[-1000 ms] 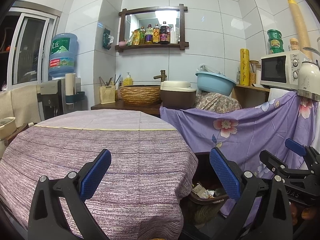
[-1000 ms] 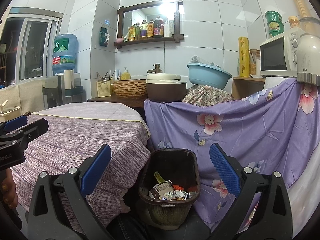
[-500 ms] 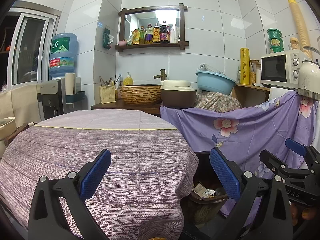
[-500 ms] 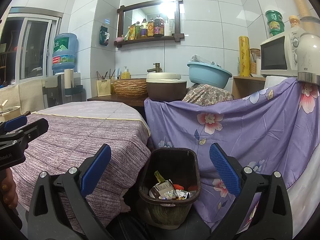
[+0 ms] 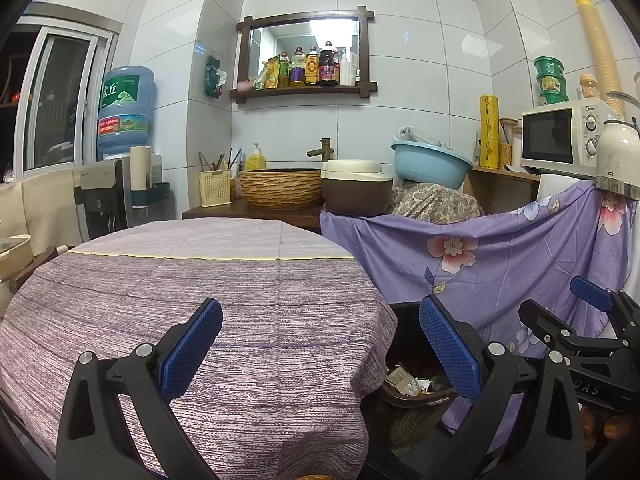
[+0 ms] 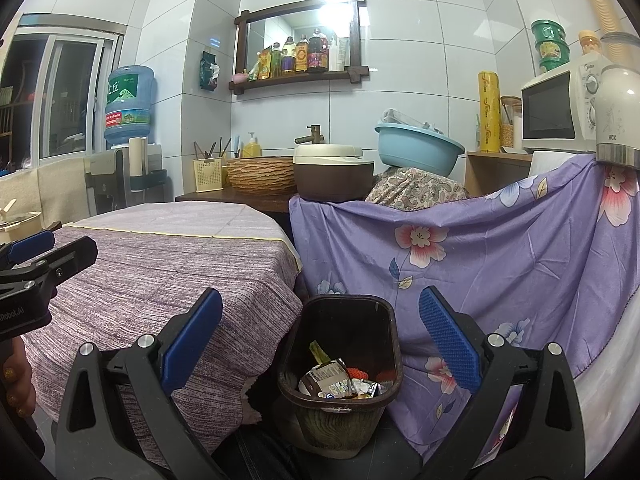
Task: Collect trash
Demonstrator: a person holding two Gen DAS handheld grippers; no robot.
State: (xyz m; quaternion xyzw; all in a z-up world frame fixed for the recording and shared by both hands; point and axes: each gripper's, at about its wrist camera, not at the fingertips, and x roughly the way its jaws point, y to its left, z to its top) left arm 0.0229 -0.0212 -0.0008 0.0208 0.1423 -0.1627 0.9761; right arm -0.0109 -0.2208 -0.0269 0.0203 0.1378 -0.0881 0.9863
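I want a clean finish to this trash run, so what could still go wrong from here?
1. The trash bin sits tight between the hanging tablecloth and the floral drape; either open gripper could snag fabric near it.
2. The left gripper and right gripper hover close together, so they might collide.
3. Wrappers are heaped inside; a knock against the bin might spill them.

Almost nothing has changed over the last second. My left jaws (image 5: 320, 344) have drifted a touch, so the trash bin (image 5: 404, 360) beyond the desk (image 5: 240, 280) edge sits very slightly further right between them than before. My right jaws (image 6: 320, 340) have barely shifted; the bin (image 6: 344, 352) lies a hair lower between them.
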